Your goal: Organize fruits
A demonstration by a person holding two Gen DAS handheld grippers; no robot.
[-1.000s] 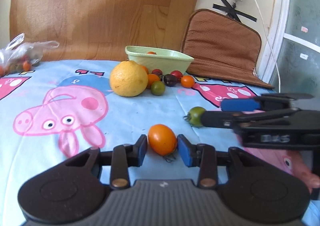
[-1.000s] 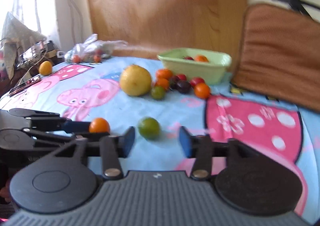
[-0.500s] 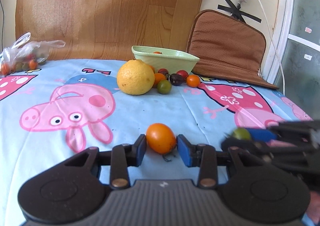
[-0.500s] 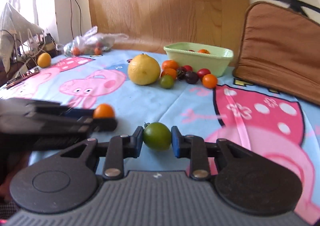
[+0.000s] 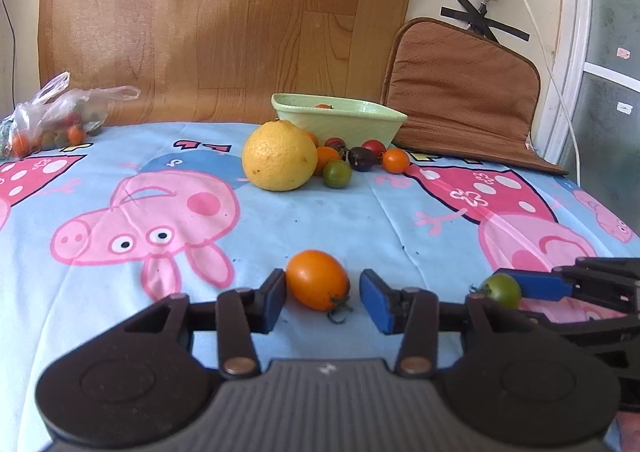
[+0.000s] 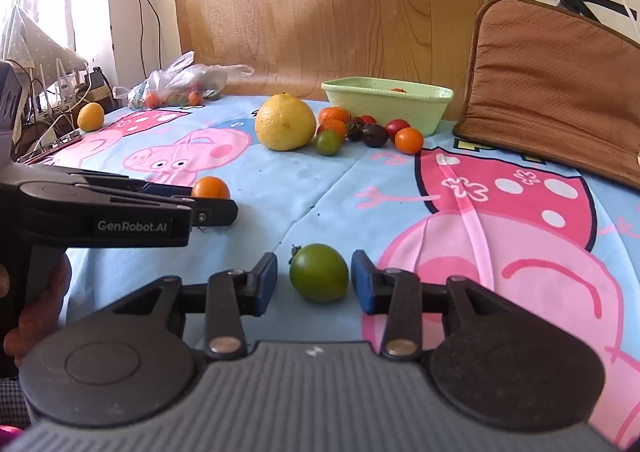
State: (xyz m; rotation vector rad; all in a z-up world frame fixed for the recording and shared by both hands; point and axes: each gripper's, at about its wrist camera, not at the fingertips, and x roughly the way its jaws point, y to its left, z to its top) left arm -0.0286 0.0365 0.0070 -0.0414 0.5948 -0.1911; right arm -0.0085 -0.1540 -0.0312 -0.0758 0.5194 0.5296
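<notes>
Left gripper (image 5: pixel 323 296) jaws opening, blue pads either side of the smooth oval orange tomato (image 5: pixel 317 279) on the cartoon-pig printed blue cloth (image 5: pixel 120 180), right pad clear of it. Right gripper (image 6: pixel 314 283) jaws opening around the glossy round green tomato (image 6: pixel 319 272), gaps both sides. Pale green rectangular plastic bowl (image 5: pixel 340 120) at 12 o'clock, dimpled yellow citrus (image 5: pixel 279 156) just before it.

Both hand-held grippers (image 5: pixel 322 294) (image 6: pixel 314 284) opening

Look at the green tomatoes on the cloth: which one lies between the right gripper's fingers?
The green tomato nearest the camera, alone on the blue cloth, between the opening right gripper. The other green tomato sits far back beside the big yellow citrus.
</notes>
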